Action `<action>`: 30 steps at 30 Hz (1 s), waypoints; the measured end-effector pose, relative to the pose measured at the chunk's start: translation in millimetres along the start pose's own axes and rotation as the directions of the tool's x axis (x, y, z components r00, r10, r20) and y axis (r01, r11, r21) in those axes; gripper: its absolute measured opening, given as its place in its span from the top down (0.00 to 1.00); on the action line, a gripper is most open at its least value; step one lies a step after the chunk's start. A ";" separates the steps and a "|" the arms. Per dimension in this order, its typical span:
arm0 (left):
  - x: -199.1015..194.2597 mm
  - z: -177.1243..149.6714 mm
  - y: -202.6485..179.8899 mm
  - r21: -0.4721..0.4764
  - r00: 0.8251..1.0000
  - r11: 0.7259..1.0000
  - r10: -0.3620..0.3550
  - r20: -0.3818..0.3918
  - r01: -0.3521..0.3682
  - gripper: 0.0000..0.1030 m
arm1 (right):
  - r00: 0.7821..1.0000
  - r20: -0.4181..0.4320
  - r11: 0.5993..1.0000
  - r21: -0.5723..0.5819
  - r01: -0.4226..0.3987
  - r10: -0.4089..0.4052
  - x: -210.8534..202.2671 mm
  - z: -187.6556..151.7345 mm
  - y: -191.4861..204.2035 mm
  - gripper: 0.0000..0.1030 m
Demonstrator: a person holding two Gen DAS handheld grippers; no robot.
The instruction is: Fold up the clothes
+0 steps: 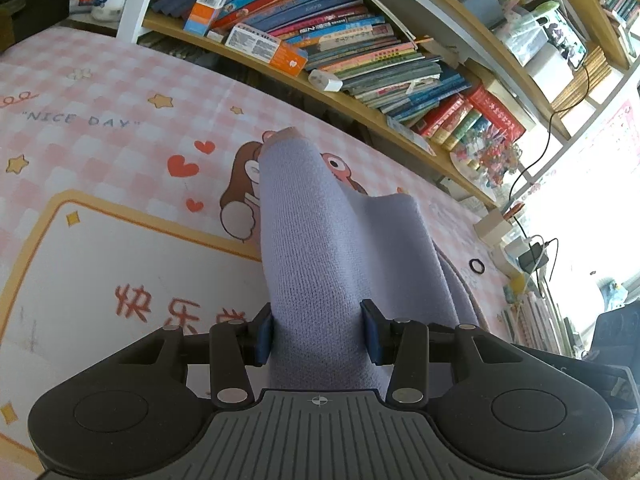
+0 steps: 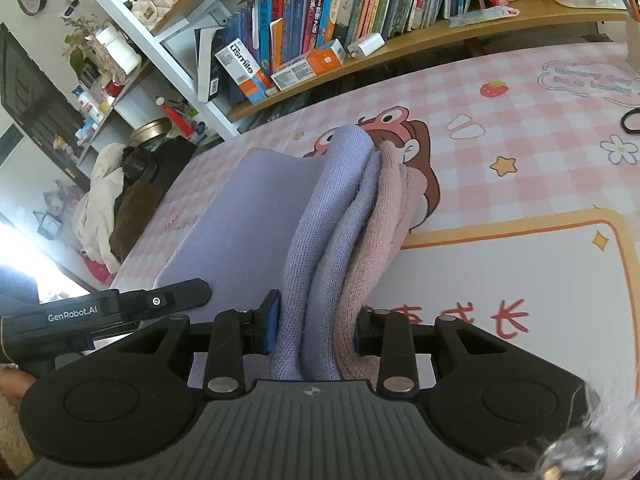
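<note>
Lilac knit garment (image 1: 316, 248) lengthwise away from both clamping grippers (image 1: 318, 334) (image 2: 316, 330), onto table (image 1: 120, 240).

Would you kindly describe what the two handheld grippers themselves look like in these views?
Both look alike: the left gripper and the right gripper each have a ribbed grey centre plate with a small crosshair mark, rounded black side housings, black linkage arms with silver pins, and blue-padded jaws. The left one's side, seen from the right wrist, reads "GenRobot.AI".

The pink checked printed mat (image 1: 120, 92) on the surface reads "NICE DAY", a white-and-orange carton (image 2: 244, 70) on the wooden bookshelf (image 2: 440, 36) reads "usmile", and a black bar-shaped device (image 2: 80, 312) reads "GenRobot.AI".
</note>
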State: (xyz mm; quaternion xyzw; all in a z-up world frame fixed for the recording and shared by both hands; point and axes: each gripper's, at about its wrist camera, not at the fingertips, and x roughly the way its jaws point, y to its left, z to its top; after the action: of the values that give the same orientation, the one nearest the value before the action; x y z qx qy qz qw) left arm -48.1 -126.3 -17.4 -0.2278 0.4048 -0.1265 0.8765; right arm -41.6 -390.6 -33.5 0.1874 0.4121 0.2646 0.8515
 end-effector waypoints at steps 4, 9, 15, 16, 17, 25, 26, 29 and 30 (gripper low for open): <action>-3.5 -5.5 -3.7 -0.003 1.000 1.000 0.005 0.011 -0.005 0.59 | 1.000 -0.005 1.000 -0.007 -0.006 0.006 -4.0 -2.9 -2.3 0.70; -8.3 -5.1 0.1 -0.002 1.000 1.000 -0.002 0.023 0.002 0.59 | 1.000 0.003 1.000 -0.021 -0.001 0.001 -3.5 -4.0 4.4 0.70; -14.5 7.1 22.5 0.018 0.999 0.999 -0.032 0.020 0.032 0.59 | 0.999 0.029 0.999 -0.018 0.026 -0.026 9.0 -5.2 25.0 0.70; -15.9 10.7 28.8 0.019 0.999 0.999 -0.039 0.017 0.039 0.59 | 0.999 0.034 0.999 -0.015 0.032 -0.032 12.1 -5.3 29.8 0.70; -17.5 14.8 35.3 0.017 0.999 0.999 -0.046 0.013 0.046 0.59 | 0.999 0.038 0.999 -0.011 0.039 -0.039 15.8 -4.9 35.6 0.70; -33.3 60.7 87.5 0.070 0.995 0.993 -0.096 0.012 0.095 0.59 | 0.992 0.107 0.998 -0.009 0.066 -0.065 50.0 2.2 90.7 0.71; -34.6 65.6 94.5 0.075 0.995 0.992 -0.101 0.012 0.100 0.59 | 0.991 0.115 0.998 -0.010 0.068 -0.067 55.3 3.3 97.4 0.71; -38.0 81.7 113.1 0.089 0.993 0.989 -0.117 0.011 0.116 0.59 | 0.988 0.135 0.997 -0.012 0.074 -0.071 70.6 7.9 115.4 0.71; -38.4 87.6 118.4 0.090 0.992 0.988 -0.125 0.012 0.123 0.59 | 0.987 0.141 0.997 -0.011 0.074 -0.072 75.0 10.5 120.1 0.71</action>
State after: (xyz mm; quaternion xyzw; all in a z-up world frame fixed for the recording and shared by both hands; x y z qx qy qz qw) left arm -1.1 17.6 -2.0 -0.2145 0.3762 -0.1966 0.8797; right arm -29.8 -251.5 -8.0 0.1833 0.3555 0.2226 0.8891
